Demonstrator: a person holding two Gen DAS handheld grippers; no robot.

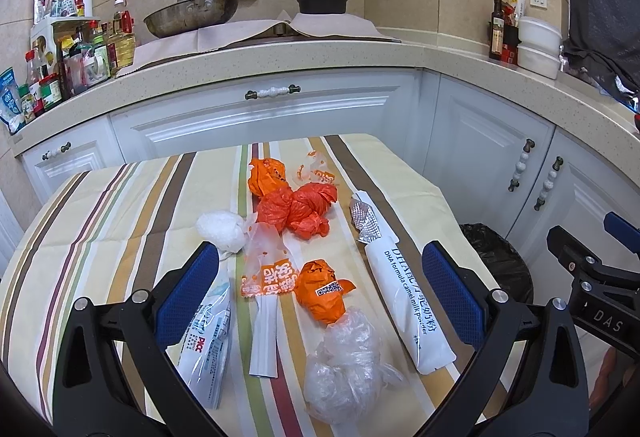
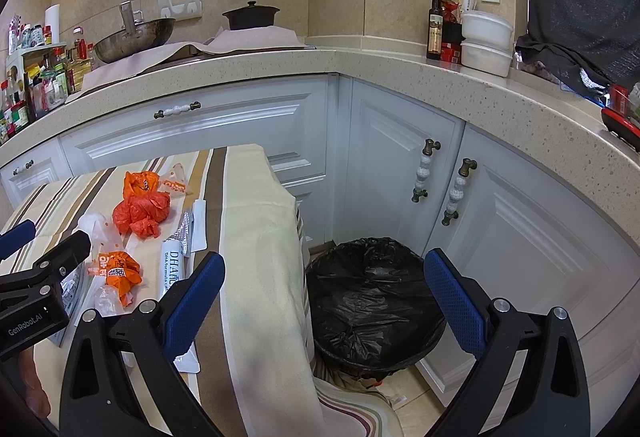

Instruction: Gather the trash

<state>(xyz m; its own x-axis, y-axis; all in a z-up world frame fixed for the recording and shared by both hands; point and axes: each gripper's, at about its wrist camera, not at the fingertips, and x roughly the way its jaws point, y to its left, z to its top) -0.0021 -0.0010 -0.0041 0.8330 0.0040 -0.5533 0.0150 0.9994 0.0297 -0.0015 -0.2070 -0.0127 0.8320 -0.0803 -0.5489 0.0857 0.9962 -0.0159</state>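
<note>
Countertop (image 1: pixel 320 55) and white cabinets (image 1: pixel 256 117) wrap the corner behind a small table under a striped cloth (image 1: pixel 120 221), where the trash lies scattered; nothing looks collected yet. Beside the table's right edge, on the floor, stands the bin with its black liner (image 2: pixel 372 301), mouth open and seemingly empty.

The left gripper (image 1: pixel 320 297) hovers over the near half of the table with its jaws spread wide and nothing between them. The right gripper (image 2: pixel 324 301) hangs above the bin, likewise wide apart and empty.

Largest of the litter is the long white milk powder sachet (image 1: pixel 408 301), lying lengthwise near the table's right side, its torn foil end pointing away. It looks flat, light and slick; a pinch across its middle should hold better than one at the crinkly foil tip. Next comes the knotted red-orange bag (image 1: pixel 296 209) at the centre, soft and bulky, easy to take by the knot. The crumpled clear film (image 1: pixel 344 361) near the front edge is springy and nearly weightless, so a deep bite into the wad seems wise. The small orange wad (image 1: pixel 322 293) just behind it sits closest to the left gripper's open jaws. The flat printed wrapper (image 1: pixel 208 341) at the left hugs the cloth and may need lifting by an edge.
</note>
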